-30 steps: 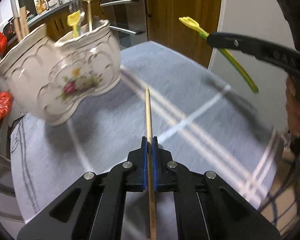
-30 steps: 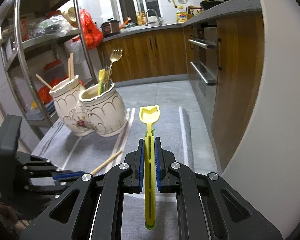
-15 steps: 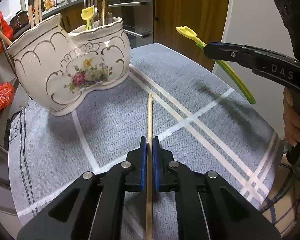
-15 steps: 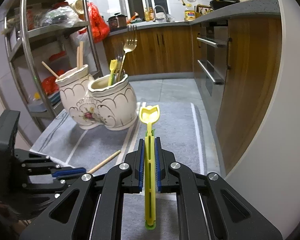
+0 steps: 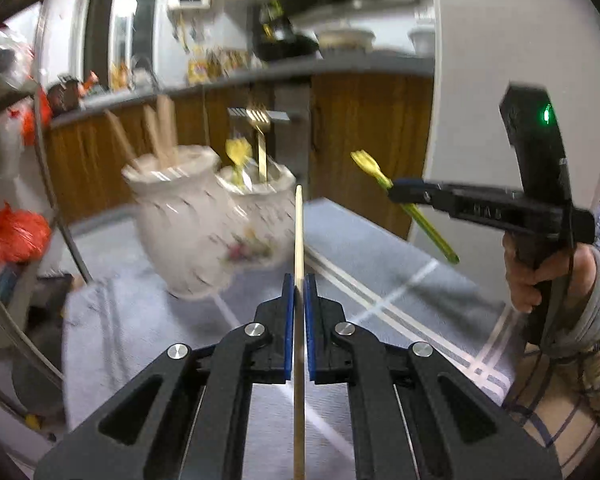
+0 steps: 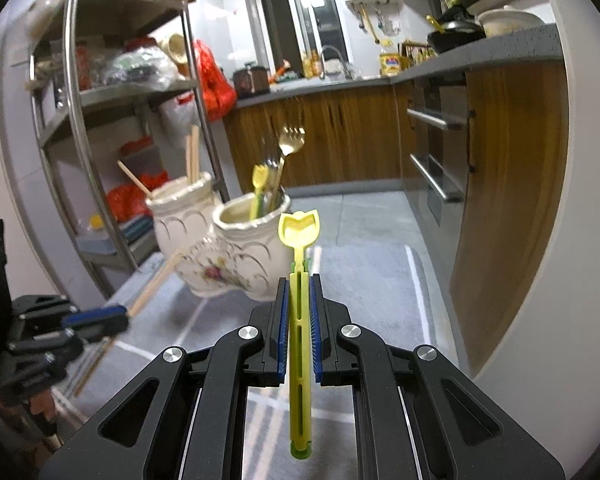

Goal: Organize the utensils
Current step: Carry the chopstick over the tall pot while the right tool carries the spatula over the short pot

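Your left hand-held gripper (image 5: 296, 280), clenched on the chopstick (image 5: 298, 236), has risen off the desk (image 5: 380, 248) toward the holder (image 6: 220, 248); your right hand-held gripper (image 6: 299, 280) grips the yellow fork (image 6: 299, 232), ready for insertion.

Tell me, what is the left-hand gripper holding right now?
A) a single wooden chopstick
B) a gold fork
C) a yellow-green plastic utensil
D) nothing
A: the left gripper is shut on a thin wooden chopstick running between its blue pads, while the yellow-green plastic utensil sits in the right gripper.
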A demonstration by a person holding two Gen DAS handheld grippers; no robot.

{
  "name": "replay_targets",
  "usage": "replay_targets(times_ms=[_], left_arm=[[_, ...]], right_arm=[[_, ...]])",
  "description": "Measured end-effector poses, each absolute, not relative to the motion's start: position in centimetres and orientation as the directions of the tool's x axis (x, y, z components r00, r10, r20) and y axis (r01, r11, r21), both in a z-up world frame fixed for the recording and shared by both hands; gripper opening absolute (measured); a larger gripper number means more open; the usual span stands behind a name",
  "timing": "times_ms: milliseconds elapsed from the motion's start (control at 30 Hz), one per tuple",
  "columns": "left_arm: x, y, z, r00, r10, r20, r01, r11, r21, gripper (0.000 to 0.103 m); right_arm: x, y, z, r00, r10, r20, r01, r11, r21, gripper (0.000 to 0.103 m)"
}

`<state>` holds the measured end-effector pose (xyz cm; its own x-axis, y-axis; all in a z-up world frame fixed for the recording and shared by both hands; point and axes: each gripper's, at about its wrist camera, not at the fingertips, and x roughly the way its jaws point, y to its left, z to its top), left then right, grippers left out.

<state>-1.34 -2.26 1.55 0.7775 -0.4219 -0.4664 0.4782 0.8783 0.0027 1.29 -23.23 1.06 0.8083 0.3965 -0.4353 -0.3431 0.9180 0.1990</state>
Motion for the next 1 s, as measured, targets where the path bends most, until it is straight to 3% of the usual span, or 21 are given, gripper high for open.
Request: replay_targets(times_ms=[267, 667, 1000], left_arm=[[-0.4, 2.0, 4.7, 0.863, -0.398, -0.312, 0.409, 0.912, -0.031, 0.005], [6.8, 3.5, 6.8, 0.899, -0.344, -0.272, 0.348, 0.937, -0.035, 0.005], [12.2, 4.6, 8.1, 0.897, -0.382, -0.221, 0.355, 0.922, -0.151, 0.005]], right_arm=[[2.0, -21.6, 3.0, 0.834, 0.411, -0.368, -0.357, 0.91, 0.209, 0.011], [6.7, -18.9, 6.1, 0.846, 0.443, -0.296, -0.382, 0.892, 0.243, 0.01], [11.6, -18.4, 5.9, 0.81, 0.522, -0.266, -0.411, 0.83, 0.378, 0.01]])
